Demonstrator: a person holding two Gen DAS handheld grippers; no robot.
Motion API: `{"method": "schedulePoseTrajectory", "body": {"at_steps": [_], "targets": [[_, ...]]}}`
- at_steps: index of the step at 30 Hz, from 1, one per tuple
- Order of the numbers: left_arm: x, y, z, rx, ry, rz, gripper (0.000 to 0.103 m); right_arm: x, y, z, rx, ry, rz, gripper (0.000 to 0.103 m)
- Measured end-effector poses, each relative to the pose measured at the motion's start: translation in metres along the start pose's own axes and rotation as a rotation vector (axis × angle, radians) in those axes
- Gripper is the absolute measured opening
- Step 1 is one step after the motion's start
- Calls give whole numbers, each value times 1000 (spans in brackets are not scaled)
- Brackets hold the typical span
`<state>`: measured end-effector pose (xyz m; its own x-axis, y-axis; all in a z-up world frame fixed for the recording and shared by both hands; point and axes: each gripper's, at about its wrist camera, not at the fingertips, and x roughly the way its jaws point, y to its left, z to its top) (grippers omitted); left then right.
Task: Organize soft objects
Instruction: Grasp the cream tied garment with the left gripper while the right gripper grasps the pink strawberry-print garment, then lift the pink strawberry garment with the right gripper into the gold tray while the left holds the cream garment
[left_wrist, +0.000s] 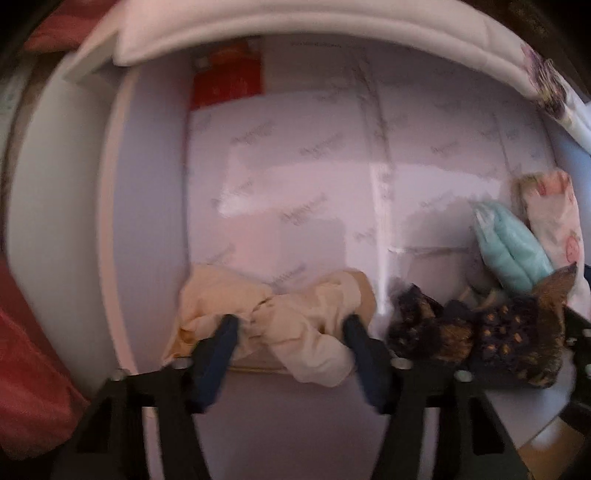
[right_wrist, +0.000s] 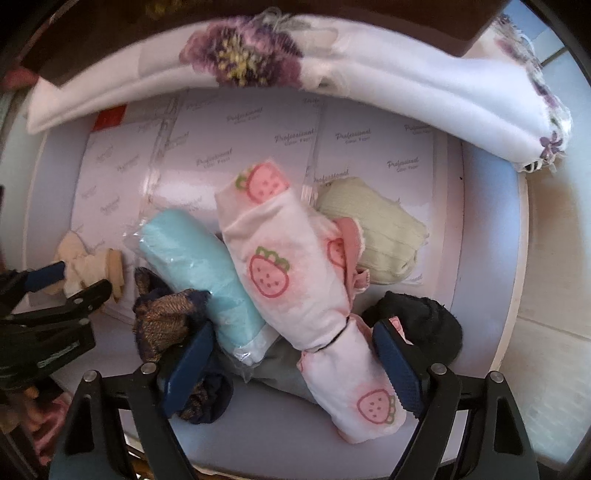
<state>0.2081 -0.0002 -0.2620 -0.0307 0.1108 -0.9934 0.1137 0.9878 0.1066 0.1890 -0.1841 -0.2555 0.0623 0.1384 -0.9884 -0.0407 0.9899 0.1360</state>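
The left gripper (left_wrist: 291, 325) is standing with its two blue fingers (left_wrist: 218, 350) apart, and a crumpled cream cloth (left_wrist: 269, 325) is lying between them on the white table (left_wrist: 295, 424). The cloth is bulging past both finger tips, so the fingers are sitting around it, but I cannot tell if they are pressing it. In the right wrist view the same gripper (right_wrist: 79, 280) is appearing at the left edge, with the cream cloth (right_wrist: 83, 266) at its tips.

Just to the right of the cream cloth, a dark navy and brown patterned cloth (left_wrist: 480, 336) is lying on the table. Behind it a light blue roll in clear plastic (left_wrist: 509, 251) and a white strawberry-print roll (left_wrist: 554, 221) are leaning together.

The right gripper (right_wrist: 291, 350) is also holding its blue fingers (right_wrist: 397, 365) wide apart. The strawberry-print roll (right_wrist: 280, 266), tied with a thin black band, is lying between them and reaching toward the camera, closer to the right finger. The light blue roll (right_wrist: 207, 269) is lying beside it on the left, touching it. The left finger is resting against the dark patterned cloth (right_wrist: 166, 321). A black sock (right_wrist: 424, 321) is sitting just outside the right finger, and a pale green knitted piece (right_wrist: 373, 229) is lying farther back. A folded white blanket with purple flowers (right_wrist: 295, 77) is running along the far edge of the table (right_wrist: 277, 435), above sheets of printed paper (right_wrist: 369, 147).
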Motion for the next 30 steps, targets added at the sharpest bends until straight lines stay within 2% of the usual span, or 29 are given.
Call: {"method": "schedulePoseTrajectory", "body": {"at_steps": [2,5,10,12,16,20,26,30], "targets": [[1,6,1,-16,-3,-13,49,-10,-6,1,30,-33,28,86],[2,2,-2,18,-15,0,48,-22,-16,3,69,-75,53,84],[6,6,-6,-4,-27,-28,48,-46,-43,8,176,-170,66,63],[6,15,-13,-10,-27,-31,48,-52,-54,9,224,-192,57,58],[7,17,-11,-30,-18,-38,48,-39,-53,9,222,-113,105,57],[12,27,-10,-71,-4,-69,51,-19,-35,7,106,-29,6,57],[17,28,-10,-49,-4,-55,54,3,-27,6,59,30,-1,61],[16,19,-8,-24,-8,-32,54,8,-24,7,36,33,-18,61]]}}
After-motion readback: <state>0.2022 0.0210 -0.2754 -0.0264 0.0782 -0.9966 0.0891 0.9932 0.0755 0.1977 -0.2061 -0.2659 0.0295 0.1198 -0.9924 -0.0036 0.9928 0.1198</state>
